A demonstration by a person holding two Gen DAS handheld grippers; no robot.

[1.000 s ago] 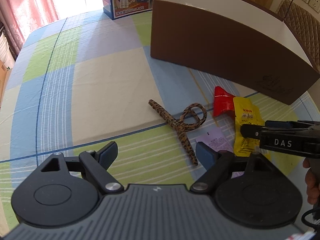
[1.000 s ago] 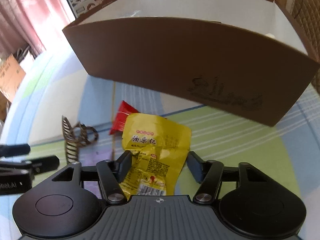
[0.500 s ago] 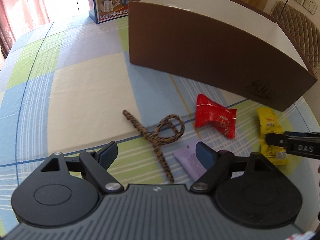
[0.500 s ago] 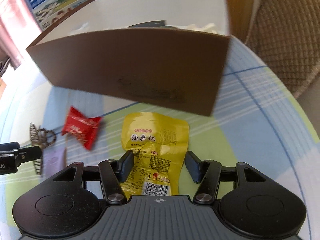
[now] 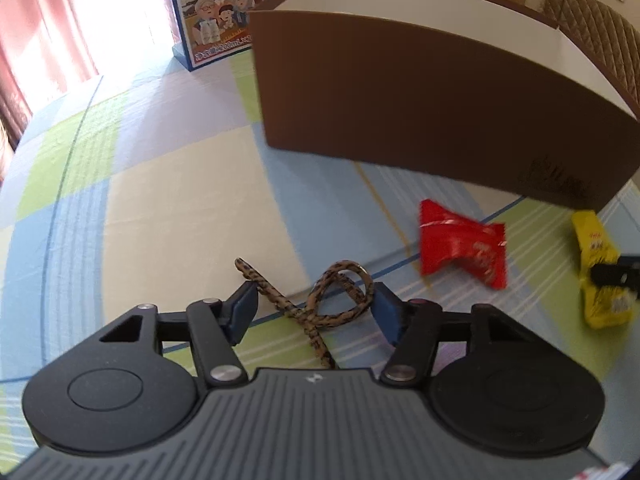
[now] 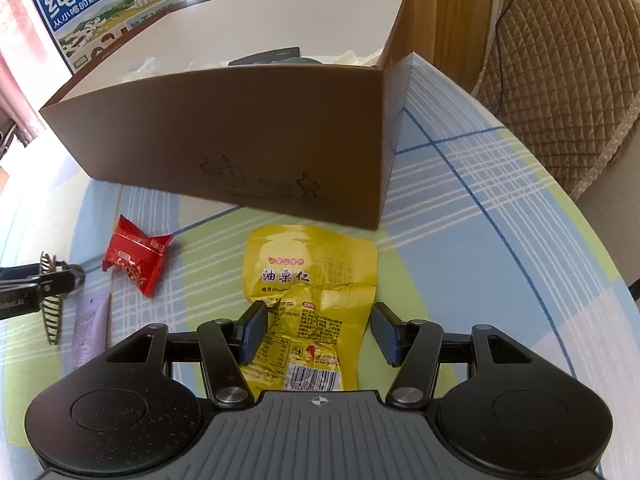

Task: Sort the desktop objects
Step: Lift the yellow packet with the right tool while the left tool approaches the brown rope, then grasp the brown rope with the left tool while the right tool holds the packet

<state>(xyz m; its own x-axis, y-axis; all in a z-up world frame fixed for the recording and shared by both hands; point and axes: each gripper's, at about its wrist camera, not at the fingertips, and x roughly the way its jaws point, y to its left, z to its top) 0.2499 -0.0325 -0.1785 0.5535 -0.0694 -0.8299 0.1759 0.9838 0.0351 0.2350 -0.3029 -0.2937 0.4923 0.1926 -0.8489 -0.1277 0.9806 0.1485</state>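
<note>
A leopard-print hair clip [image 5: 320, 312] lies on the checked tablecloth between the fingers of my open left gripper [image 5: 314, 314], which straddles its loop. A yellow snack packet [image 6: 312, 280] lies flat in front of the brown box [image 6: 240, 140], its lower half between the fingers of my open right gripper [image 6: 320, 332]. A red snack packet [image 5: 460, 252] rests between the two grippers. In the right wrist view the red snack packet [image 6: 136, 256], the hair clip [image 6: 52, 312] and the left gripper [image 6: 36, 288] appear at the left. The yellow snack packet [image 5: 596, 272] shows at the left view's right edge.
The brown box [image 5: 420, 120] is open-topped with white inner walls and holds several items. A purple sachet [image 6: 90, 324] lies near the clip. A milk carton [image 6: 100, 12] stands behind the box. A quilted chair [image 6: 560, 60] stands beyond the table's right edge.
My left gripper has moved forward until the hair clip sits between its fingers. The yellow packet has shifted right, off the red packet, with the right gripper; both grippers stay open.
</note>
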